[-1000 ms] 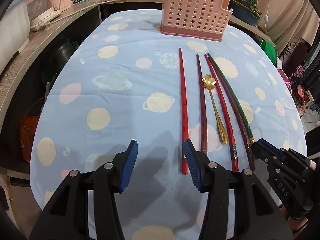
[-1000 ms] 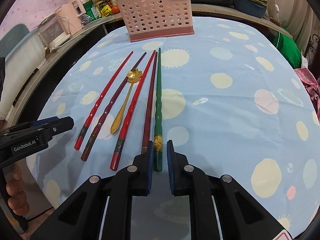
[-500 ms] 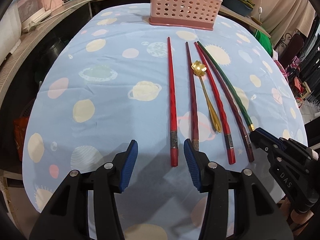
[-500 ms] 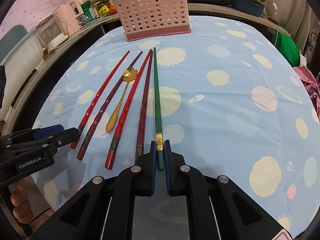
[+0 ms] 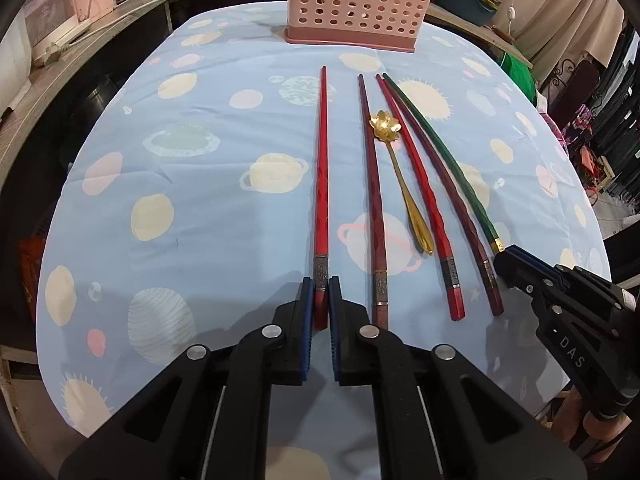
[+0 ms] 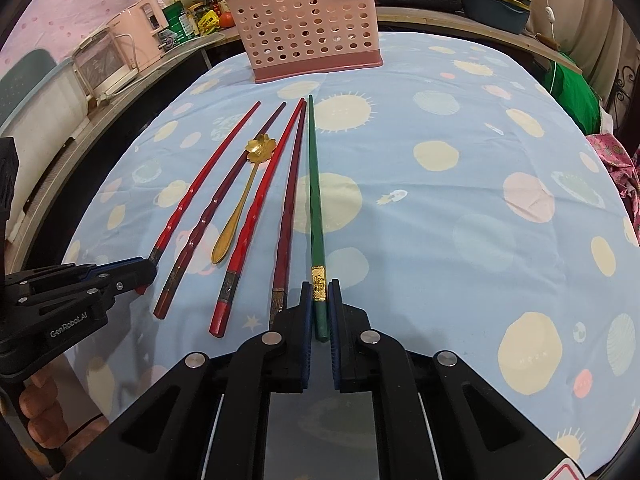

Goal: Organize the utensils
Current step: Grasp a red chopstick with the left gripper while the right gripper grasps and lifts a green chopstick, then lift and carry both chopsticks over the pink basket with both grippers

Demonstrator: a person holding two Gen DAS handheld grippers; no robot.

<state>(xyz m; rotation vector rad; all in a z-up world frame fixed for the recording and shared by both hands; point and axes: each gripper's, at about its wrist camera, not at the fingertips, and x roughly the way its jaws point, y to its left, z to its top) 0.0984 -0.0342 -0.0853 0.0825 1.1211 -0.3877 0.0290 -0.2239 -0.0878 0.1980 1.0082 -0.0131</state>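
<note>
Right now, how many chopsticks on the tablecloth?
5, side by side: bright red chopstick in left gripper, dark maroon one, red one, dark red one, green chopstick in right gripper. None hidden.

"GenRobot.AI" marks the left gripper [image 6: 136, 276]; right gripper [image 5: 505, 258] apparently reads "DAS".

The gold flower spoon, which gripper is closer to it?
Left, though only slightly, I think. The left gripper clamps the outer red chopstick, one stick from the spoon. The right gripper clamps the green chopstick, two sticks away.
</note>
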